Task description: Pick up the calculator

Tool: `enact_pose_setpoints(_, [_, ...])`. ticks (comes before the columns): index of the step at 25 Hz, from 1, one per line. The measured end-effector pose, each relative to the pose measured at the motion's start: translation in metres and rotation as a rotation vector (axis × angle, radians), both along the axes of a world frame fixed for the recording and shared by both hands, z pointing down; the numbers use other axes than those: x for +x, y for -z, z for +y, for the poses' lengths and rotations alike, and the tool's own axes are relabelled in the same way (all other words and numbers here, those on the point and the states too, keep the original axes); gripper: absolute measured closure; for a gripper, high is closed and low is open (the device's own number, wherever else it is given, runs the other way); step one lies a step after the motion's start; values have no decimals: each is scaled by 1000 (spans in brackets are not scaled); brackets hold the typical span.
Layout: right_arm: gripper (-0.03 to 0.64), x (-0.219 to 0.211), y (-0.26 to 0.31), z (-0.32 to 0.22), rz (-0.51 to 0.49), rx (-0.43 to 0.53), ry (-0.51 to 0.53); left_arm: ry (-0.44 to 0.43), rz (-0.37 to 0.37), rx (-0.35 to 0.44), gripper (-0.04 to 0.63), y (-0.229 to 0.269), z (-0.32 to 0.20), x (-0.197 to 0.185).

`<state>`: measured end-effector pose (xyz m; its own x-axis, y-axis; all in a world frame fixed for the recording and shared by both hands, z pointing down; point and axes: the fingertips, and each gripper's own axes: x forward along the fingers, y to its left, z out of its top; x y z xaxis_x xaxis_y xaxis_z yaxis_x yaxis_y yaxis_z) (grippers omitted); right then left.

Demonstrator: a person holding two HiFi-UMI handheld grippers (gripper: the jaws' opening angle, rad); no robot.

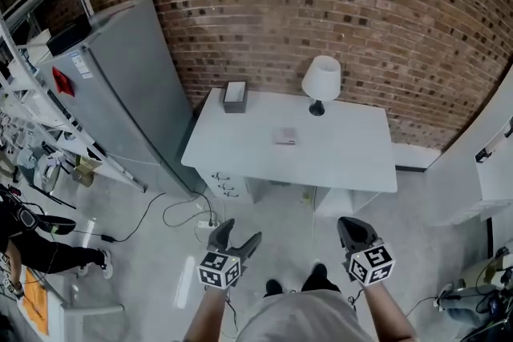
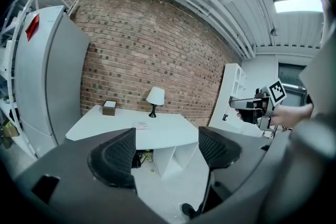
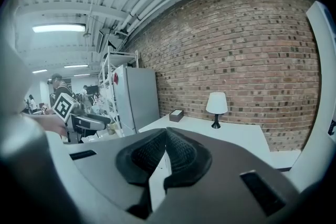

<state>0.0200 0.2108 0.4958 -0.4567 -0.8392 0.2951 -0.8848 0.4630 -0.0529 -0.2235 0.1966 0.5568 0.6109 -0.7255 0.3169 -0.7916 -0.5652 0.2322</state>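
Observation:
The calculator (image 1: 285,136) is a small pale flat slab lying near the middle of the white table (image 1: 240,160), well ahead of both grippers. In the left gripper view the calculator (image 2: 140,125) shows as a small patch on the table (image 2: 105,128) beyond the jaws. My left gripper (image 1: 240,232) (image 2: 165,152) is open, with nothing between its pads. My right gripper (image 1: 350,225) (image 3: 165,148) is shut on nothing, its pads meeting. Both hang over the floor, short of the table's near edge. The right gripper's own jaws hide the calculator in its view.
A white lamp (image 1: 321,82) and a dark tissue box (image 1: 235,95) stand at the table's back edge by the brick wall. A grey fridge (image 1: 120,92) flanks the table's left, a white cabinet (image 1: 473,180) its right. Cables (image 1: 188,212) lie on the floor. A person (image 1: 32,244) stands at far left.

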Motion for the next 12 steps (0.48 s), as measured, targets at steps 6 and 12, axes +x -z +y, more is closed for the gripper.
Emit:
enact_pose_setpoints(6, [604, 1, -8, -7, 3, -10, 4, 28, -8, -7, 212, -5, -12, -9])
enact_pose_setpoints(12, [604, 8, -13, -40, -11, -17, 25, 44, 0, -30, 213, -9, -37, 1])
